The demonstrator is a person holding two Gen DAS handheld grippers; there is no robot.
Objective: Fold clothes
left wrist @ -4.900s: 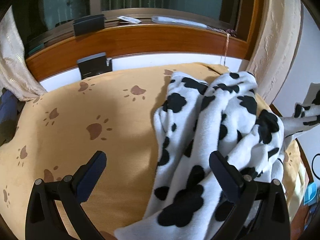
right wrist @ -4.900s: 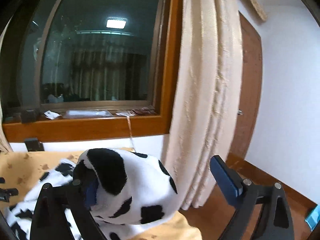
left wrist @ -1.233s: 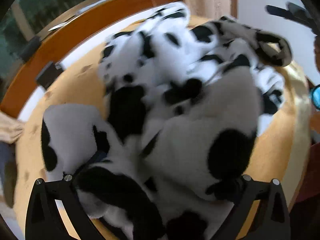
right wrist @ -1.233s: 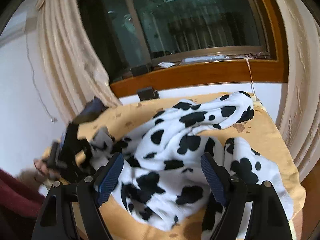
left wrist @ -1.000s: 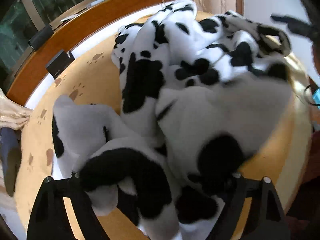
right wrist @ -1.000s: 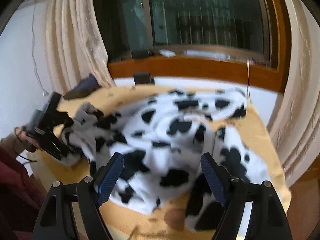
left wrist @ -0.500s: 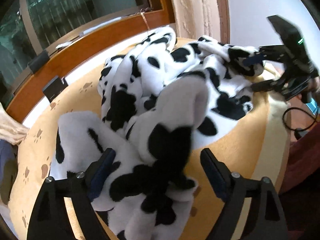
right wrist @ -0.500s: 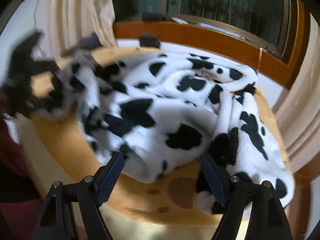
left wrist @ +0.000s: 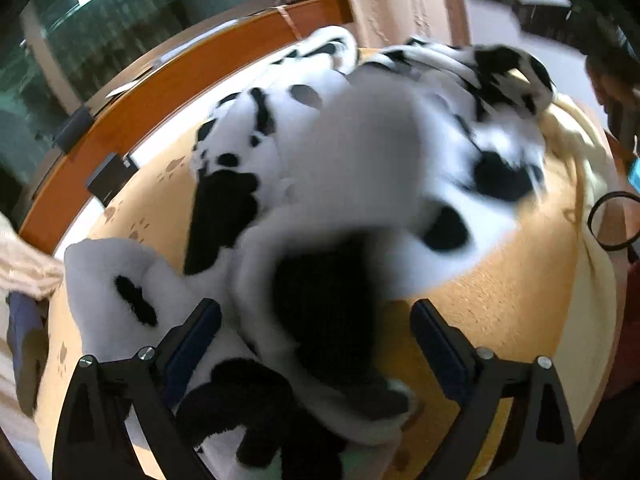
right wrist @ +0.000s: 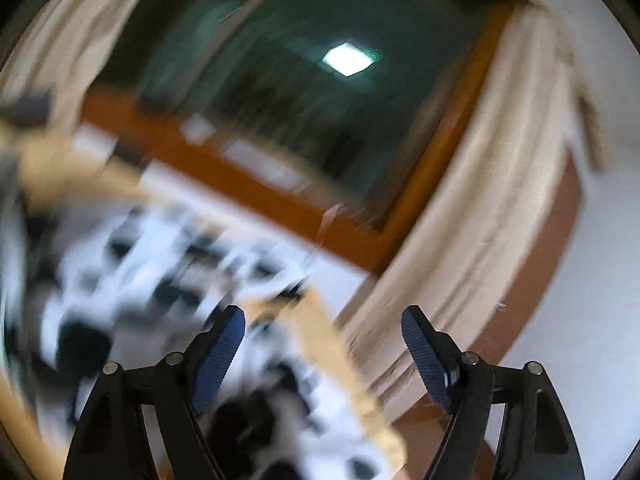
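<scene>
Left wrist view: left tool [left wrist: 316, 332] sits low centre of frame, jaws spread wide, nothing pinched. A fold of the cow-print garment [left wrist: 360, 168] lies heaped between and in front of the fingers, but neither pad presses on it, so released. Likely spread like this to take a fresh bite of cloth, judging by the bunch right in its mouth.

Garment is thick plush fleece, white with black blotches, soft rounded folds, no crisp edges. It is crumpled in one pile from lower left to upper right of frame, one lobe off to the left. Not flat yet, so folding looks barely started. Fleece this bulky will probably slump and roll rather than hold a crease.

It rests on a tan tabletop cover [left wrist: 516, 292] with brown paw prints, slightly textured weave, draped over the edge at right. Behind, upper left, an orange wooden window sill [left wrist: 168, 92] and dark glass; cream ribbed curtain [left wrist: 404, 4] at top.

Right wrist view: heavily motion-blurred. Right tool [right wrist: 322, 342] at bottom centre, jaws apart, blue ribbed pads [right wrist: 422, 354] bare, gripping nothing. Aimed up toward the window and curtain, with the garment a smear at lower left of frame. Cannot tell how near it is to the cloth.
</scene>
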